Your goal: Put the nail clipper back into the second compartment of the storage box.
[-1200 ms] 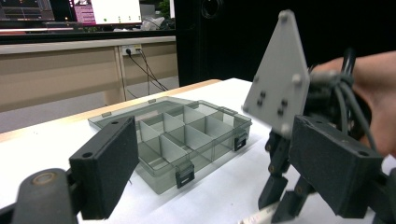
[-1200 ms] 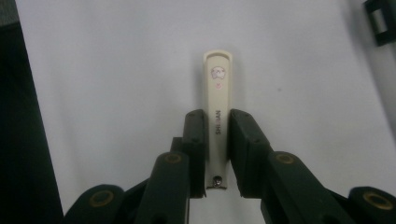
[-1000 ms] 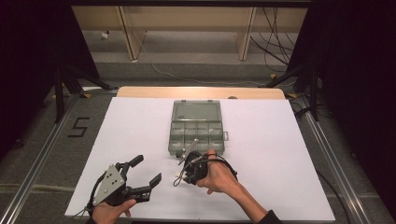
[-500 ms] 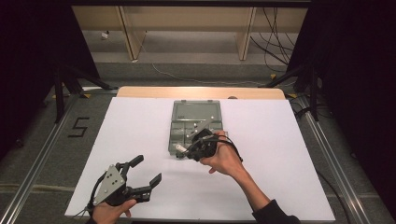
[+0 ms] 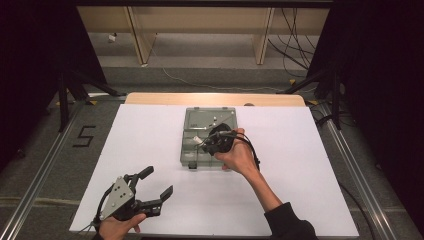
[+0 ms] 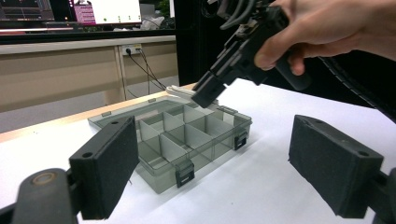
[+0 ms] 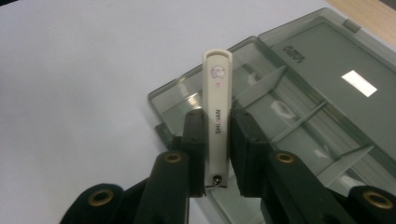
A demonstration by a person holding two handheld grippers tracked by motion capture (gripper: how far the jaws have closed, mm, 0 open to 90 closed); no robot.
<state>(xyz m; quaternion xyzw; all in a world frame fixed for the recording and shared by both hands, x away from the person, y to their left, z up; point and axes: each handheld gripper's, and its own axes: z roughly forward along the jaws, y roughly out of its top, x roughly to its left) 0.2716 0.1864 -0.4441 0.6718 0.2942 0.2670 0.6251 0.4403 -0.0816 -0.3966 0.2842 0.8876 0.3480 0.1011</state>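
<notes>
Right hand (image 5: 240, 156) reaching forward over grey compartment box (image 5: 192, 150), lid open, at counter (image 5: 310, 150) centre. Right gripper (image 7: 217, 140) angled down, jaws clamped on cream nail clipper (image 7: 217, 112) marked "SHUJIAN", held above the box. Left gripper (image 5: 157, 185) resting near front-left counter edge, jaws spread wide, empty.

You see a box (image 7: 327, 88) of smoky clear plastic, smooth and glossy, its lid catching the light. The nail clipper (image 7: 217, 116) has a cream, smooth, slightly shiny face. The gripper pads (image 6: 336, 170) look matt, black and foamy. The table cover (image 5: 150, 145) is white and matt.
</notes>
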